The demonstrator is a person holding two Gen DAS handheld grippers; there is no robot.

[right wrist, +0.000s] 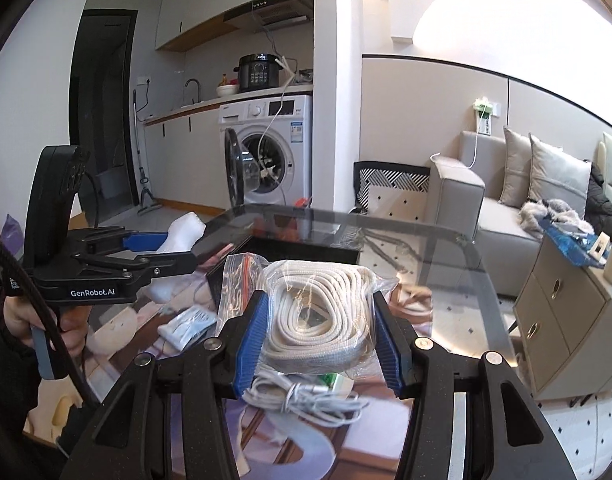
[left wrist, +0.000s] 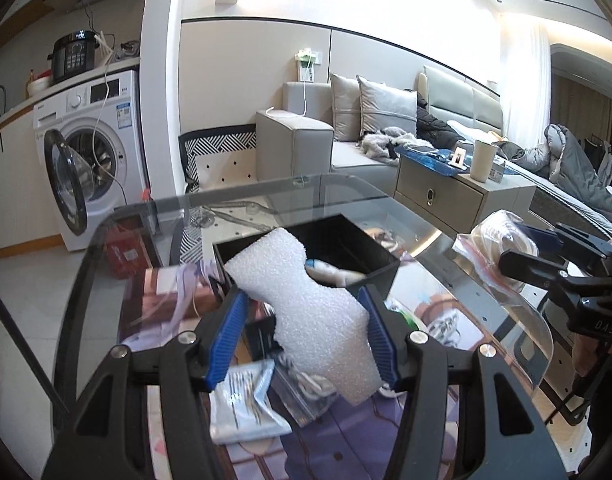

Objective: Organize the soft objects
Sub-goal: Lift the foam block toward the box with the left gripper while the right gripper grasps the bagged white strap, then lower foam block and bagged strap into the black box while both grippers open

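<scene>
We see the left hand-held gripper [left wrist: 303, 322] clamped on a white foam piece [left wrist: 306, 304], its blue pads [left wrist: 225, 340] pressing both sides of the foam's narrow waist. The foam is lifted off the glass bench [left wrist: 446, 248] and its far end overlaps the near corner of a black open box [left wrist: 346, 248] that stands on the bench; inside the box we make out a small white item with a blue tip, too unclear to name.

Below the foam, on the bench, lie a white packet [left wrist: 241, 404] and a clear zip bag [left wrist: 306, 392] just beside it.

The right hand-held gripper [right wrist: 318, 328] is closed on a clear plastic bag of coiled white strap [right wrist: 318, 308], the blue pads [right wrist: 251, 344] squeezing the bag from both sides and holding it above the bench. A bundle of white cable [right wrist: 301, 396] shows just under the bag, near the camera. We cannot tell whether it hangs from the bag or lies on the bench.

From the right wrist view, the left hand-held gripper appears at the far left, gripped by a person's hand [right wrist: 21, 316], with the foam at its tip.

To the left beyond the bench stands a washing machine [left wrist: 93, 148] with its door open, and to the right a grey sofa [left wrist: 306, 140].
</scene>
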